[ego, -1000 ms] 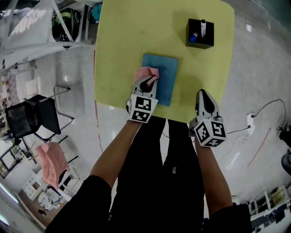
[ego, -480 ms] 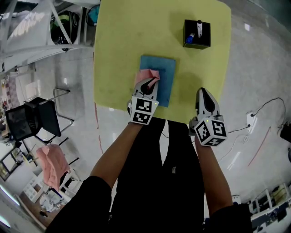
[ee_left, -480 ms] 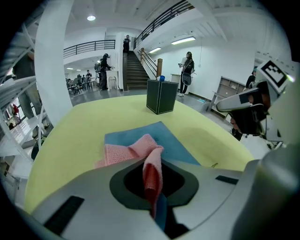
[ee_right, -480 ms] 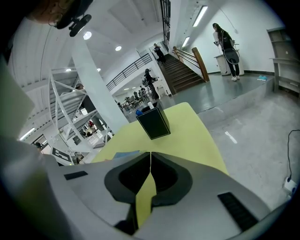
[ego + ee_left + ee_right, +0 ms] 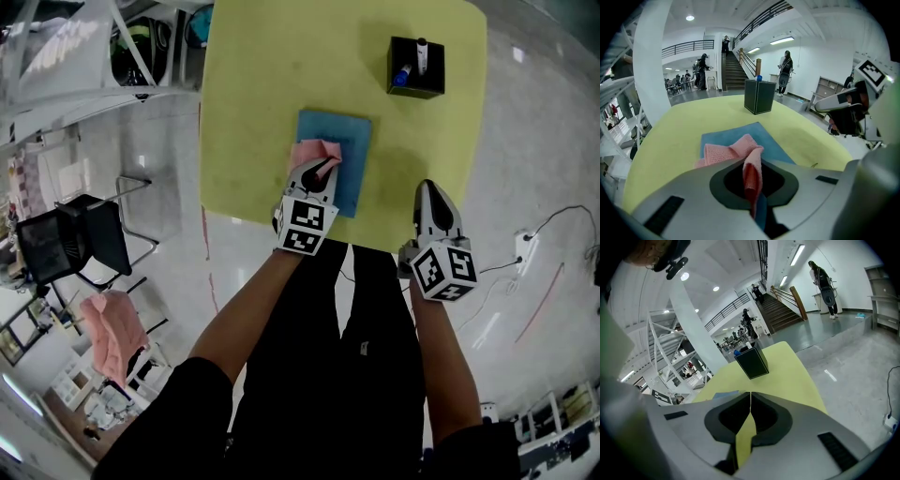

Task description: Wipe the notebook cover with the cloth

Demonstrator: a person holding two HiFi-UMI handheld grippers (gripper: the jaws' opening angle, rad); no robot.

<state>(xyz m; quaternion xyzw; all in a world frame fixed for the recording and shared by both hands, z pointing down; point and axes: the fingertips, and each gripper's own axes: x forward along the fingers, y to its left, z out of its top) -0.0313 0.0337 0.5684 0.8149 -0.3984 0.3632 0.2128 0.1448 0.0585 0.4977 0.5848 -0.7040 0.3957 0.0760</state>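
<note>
A blue notebook lies flat near the front of the yellow table. A pink cloth rests bunched on the notebook's near left part. My left gripper is shut on the pink cloth, which is pinched between its jaws over the blue notebook. My right gripper hovers at the table's front right edge, jaws shut with nothing between them, well to the right of the notebook.
A black pen holder with markers stands at the table's far right, also seen as a black pen holder ahead of the left gripper. A black chair and a pink towel stand on the floor to the left.
The left gripper with the pink cloth has shifted slightly right and nearer on the notebook. The right gripper has stayed at the table's front edge.
</note>
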